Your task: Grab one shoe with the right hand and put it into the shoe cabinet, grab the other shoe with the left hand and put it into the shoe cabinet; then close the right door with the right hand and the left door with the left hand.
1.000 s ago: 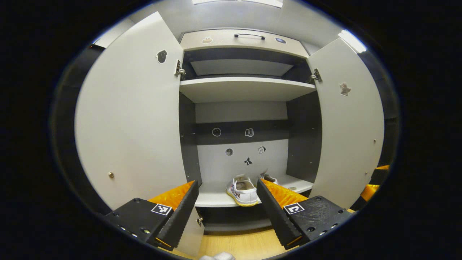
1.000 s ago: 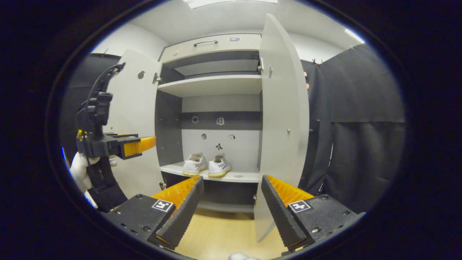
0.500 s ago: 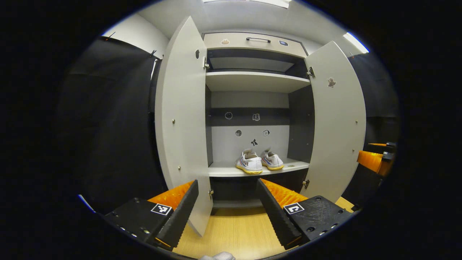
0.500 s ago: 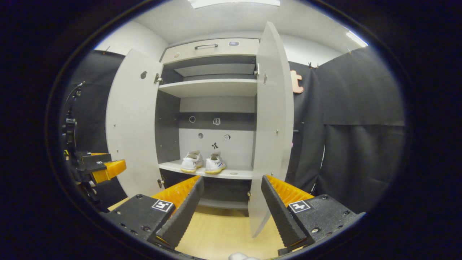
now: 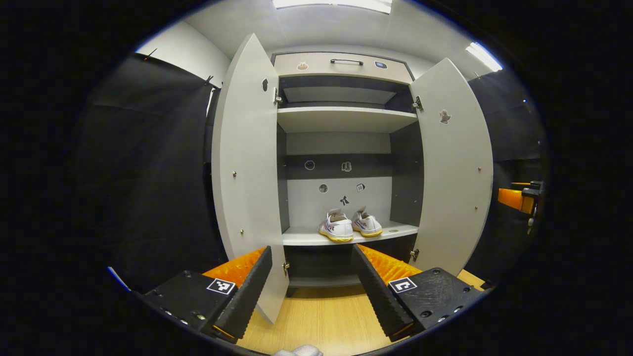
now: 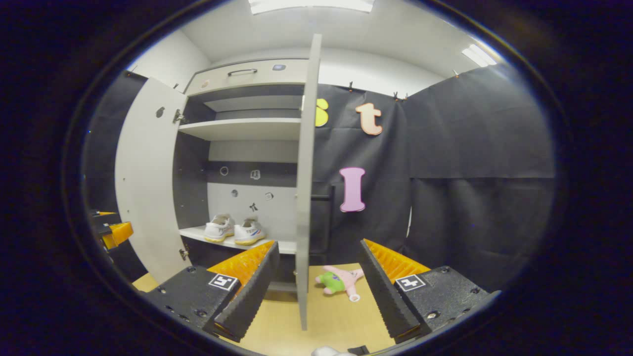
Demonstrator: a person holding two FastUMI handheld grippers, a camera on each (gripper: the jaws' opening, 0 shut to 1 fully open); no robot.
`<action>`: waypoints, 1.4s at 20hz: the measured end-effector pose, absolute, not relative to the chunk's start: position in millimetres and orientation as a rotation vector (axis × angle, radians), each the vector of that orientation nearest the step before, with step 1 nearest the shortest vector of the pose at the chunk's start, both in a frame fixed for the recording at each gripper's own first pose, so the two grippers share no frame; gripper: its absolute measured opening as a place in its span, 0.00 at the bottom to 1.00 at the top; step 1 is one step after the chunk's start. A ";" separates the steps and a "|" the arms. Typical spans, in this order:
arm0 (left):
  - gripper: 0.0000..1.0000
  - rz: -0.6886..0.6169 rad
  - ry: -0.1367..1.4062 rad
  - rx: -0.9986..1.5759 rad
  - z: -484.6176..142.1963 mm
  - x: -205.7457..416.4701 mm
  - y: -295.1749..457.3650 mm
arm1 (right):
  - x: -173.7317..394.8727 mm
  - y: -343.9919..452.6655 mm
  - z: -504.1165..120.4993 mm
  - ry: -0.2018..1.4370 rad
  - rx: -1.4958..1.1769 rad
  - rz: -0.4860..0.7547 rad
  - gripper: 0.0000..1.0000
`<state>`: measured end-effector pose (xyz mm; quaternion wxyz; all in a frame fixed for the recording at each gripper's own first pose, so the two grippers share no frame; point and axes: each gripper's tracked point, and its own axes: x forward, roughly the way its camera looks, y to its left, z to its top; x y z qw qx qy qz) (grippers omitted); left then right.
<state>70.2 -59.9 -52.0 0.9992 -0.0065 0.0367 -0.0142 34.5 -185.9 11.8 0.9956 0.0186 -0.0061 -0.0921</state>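
Sneakers (image 5: 350,227), white with yellow soles, sit paired on the matte shoe cabinet (image 5: 341,237) shelf; both grippers (image 5: 314,284) (image 6: 316,284) gape empty; right gripper view adds a plush starfish (image 6: 341,281).

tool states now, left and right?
Left tool: open, empty.
Right tool: open, empty, door edge between its fingers, untouched.

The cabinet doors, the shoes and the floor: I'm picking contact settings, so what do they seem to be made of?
Cabinet doors: apparently laminated board, matte pale grey, flat with small metal hinges. Shoes: probably canvas or synthetic leather, white with yellowish rubbery soles. Floor: wood-look laminate or vinyl, light grain, slight sheen.
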 end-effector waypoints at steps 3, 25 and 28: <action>0.97 -0.030 0.064 -0.024 -49.6 67.9 -71.4 | 52.9 -230.6 10.7 0.000 0.060 -0.258 1.00; 0.97 0.054 0.069 -0.015 -42.2 54.8 -52.1 | 118.3 -86.7 17.4 0.034 0.048 0.120 0.95; 1.00 0.065 0.076 -0.016 -41.4 51.6 -42.4 | 120.4 -54.3 16.7 0.046 0.067 0.191 0.94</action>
